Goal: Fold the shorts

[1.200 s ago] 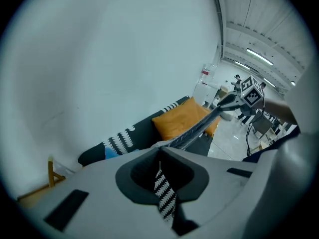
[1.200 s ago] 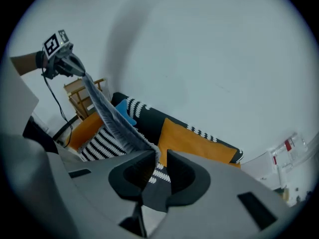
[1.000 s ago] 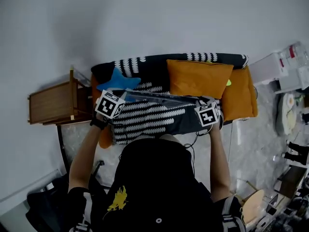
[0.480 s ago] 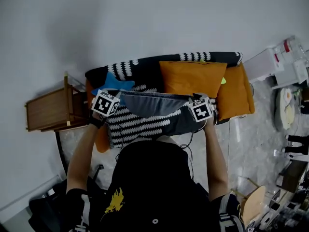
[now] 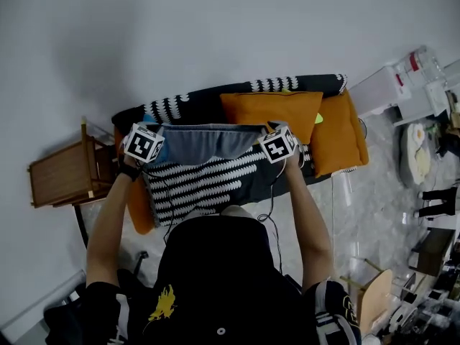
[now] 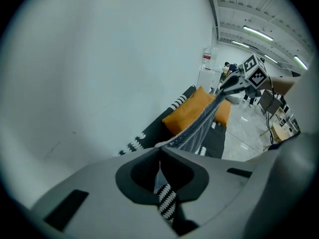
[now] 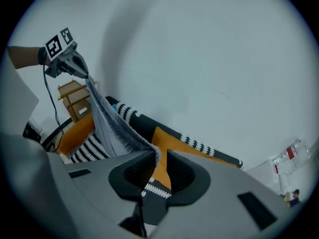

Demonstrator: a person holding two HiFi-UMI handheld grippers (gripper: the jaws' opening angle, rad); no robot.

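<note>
Nearest you, your left gripper (image 6: 160,156) is clamped flat on one corner of the shorts (image 5: 208,141). Your right gripper (image 7: 158,156) pinches the opposite corner with its jaws nearly together, a thin slit showing beside the cloth. The shorts hang in the air above the sofa (image 5: 338,146), over its seat, drawn between the two grippers as a wide band that dips in the middle. The right bite looks to catch only the edge, so pulling the corners further apart could drag the hem out and leave the shorts swinging from the left side. Laying them down with that dip in place would likely trap a crease. The cable (image 5: 273,192) dangling over the front of the sofa could also end up under the cloth. The fabric is grey, thin and limp, with fine gathers along the held edge that suggest an elastic waist. It should drape easily and hold no shape of its own. Beneath it the sofa seat wears a black throw (image 5: 201,182) with rows of white tooth-like marks, and its weave may grip the cloth when you smooth it. Against the sofa's back leans a plump, matte orange cushion (image 5: 269,113) that could snag the far edge. A slatted wooden side table (image 5: 61,175) stands at the sofa's end on your left, with a plain pale wall behind the sofa.
</note>
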